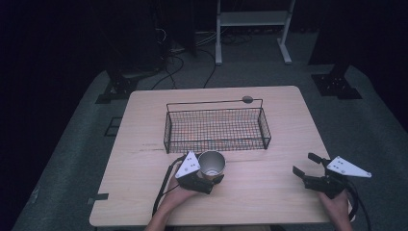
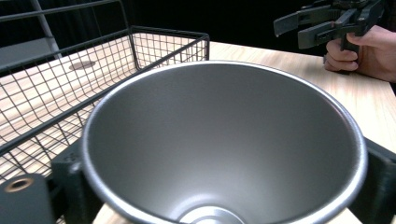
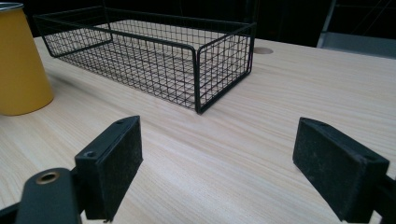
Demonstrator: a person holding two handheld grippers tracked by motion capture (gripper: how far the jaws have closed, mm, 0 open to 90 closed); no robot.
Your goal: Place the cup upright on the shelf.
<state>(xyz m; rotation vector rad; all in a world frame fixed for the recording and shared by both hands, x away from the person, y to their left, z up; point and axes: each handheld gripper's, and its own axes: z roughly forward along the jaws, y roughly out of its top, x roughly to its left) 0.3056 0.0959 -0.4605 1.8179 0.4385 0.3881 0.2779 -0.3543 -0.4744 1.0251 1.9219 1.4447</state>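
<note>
A cup [image 1: 212, 163], yellow outside [image 3: 21, 60] and bare steel inside [image 2: 224, 135], stands upright on the wooden table [image 1: 269, 192] just in front of the wire basket. My left gripper [image 1: 211, 175] is shut on the cup, with a black jaw pressed against each side of it in the left gripper view. My right gripper [image 1: 303, 163] hovers low over the table's right front part. It is open, jaws wide apart with nothing between them [image 3: 219, 163]. In the left gripper view the right gripper [image 2: 299, 28] sits far off, held in a hand.
An empty black wire basket [image 1: 216, 144] with a tall handle bar sits mid-table behind the cup; its near corner [image 3: 198, 79] lies ahead of my right gripper. A round grommet [image 1: 248, 99] marks the table's far edge. Dark floor, cables and stands lie beyond.
</note>
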